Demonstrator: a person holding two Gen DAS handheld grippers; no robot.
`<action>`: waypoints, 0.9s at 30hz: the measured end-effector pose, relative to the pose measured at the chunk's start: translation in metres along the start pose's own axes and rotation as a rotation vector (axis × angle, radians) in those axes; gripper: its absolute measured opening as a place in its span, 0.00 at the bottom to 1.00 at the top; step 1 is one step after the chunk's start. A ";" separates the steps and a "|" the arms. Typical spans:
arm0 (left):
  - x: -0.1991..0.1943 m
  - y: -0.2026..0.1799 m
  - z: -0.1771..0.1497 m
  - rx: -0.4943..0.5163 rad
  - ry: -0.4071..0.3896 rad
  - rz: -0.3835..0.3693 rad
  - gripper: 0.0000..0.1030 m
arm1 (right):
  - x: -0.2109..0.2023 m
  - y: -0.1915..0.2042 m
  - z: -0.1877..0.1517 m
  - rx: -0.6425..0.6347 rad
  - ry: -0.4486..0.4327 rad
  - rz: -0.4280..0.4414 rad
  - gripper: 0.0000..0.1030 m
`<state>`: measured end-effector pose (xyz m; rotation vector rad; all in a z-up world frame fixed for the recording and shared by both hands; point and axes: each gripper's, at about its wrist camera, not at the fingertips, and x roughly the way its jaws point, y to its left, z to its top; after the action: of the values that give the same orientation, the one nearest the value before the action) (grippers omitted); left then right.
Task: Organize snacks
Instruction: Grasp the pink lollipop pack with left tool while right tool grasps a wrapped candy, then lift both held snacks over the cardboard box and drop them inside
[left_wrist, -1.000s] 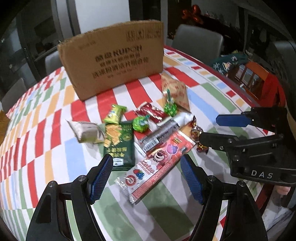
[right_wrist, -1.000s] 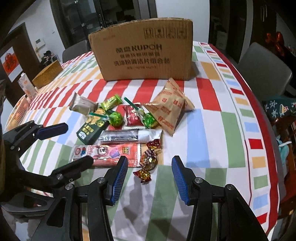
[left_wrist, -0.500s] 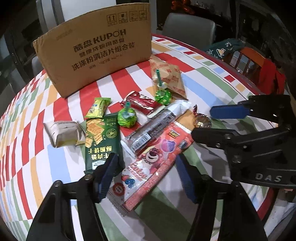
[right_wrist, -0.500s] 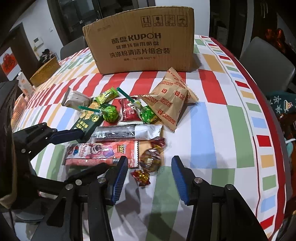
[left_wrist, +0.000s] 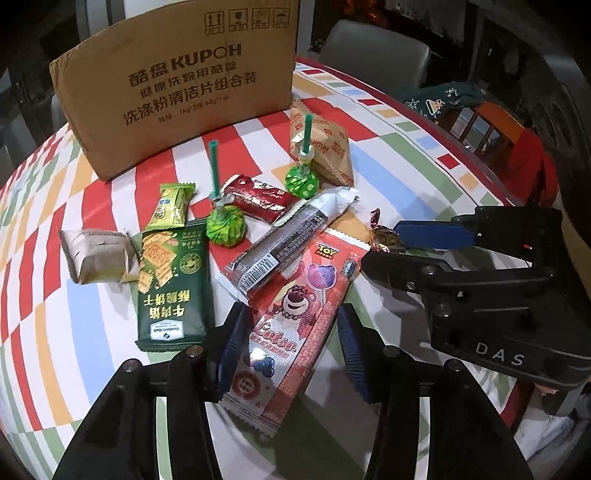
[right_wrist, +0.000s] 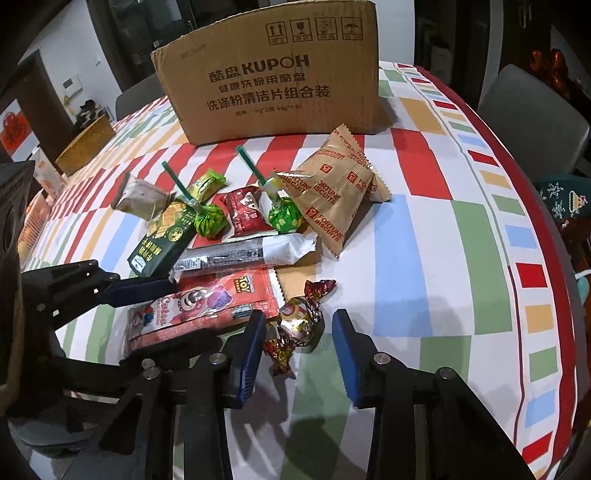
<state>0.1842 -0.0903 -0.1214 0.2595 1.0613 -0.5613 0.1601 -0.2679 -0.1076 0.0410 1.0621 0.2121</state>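
Left gripper (left_wrist: 290, 341) closing astride pink lollipop pack (left_wrist: 295, 317), pads not yet pressing. Right gripper (right_wrist: 297, 349) closing around foil candy (right_wrist: 300, 321), untouched. Snacks loose at 6 o'clock of cardboard box (right_wrist: 273, 74); nothing visibly sorted.

Checked tablecloth (right_wrist: 424, 236); grey chair (right_wrist: 532, 110) beyond table edge; wicker basket (right_wrist: 86, 142) far left.

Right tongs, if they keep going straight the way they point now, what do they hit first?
Most likely the foil-wrapped candy, which lies between the closing right tongs, not yet pressed; depth is uncertain.
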 end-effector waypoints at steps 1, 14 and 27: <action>0.001 -0.001 0.000 0.002 -0.005 0.006 0.47 | 0.000 0.000 0.000 0.000 -0.002 0.000 0.33; -0.015 -0.004 -0.006 -0.094 -0.056 -0.044 0.21 | -0.015 -0.003 -0.007 -0.006 -0.033 -0.001 0.22; -0.059 -0.007 -0.011 -0.161 -0.169 -0.038 0.19 | -0.052 0.004 -0.008 -0.014 -0.108 0.038 0.22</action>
<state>0.1508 -0.0729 -0.0743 0.0499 0.9426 -0.5194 0.1280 -0.2742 -0.0664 0.0590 0.9524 0.2487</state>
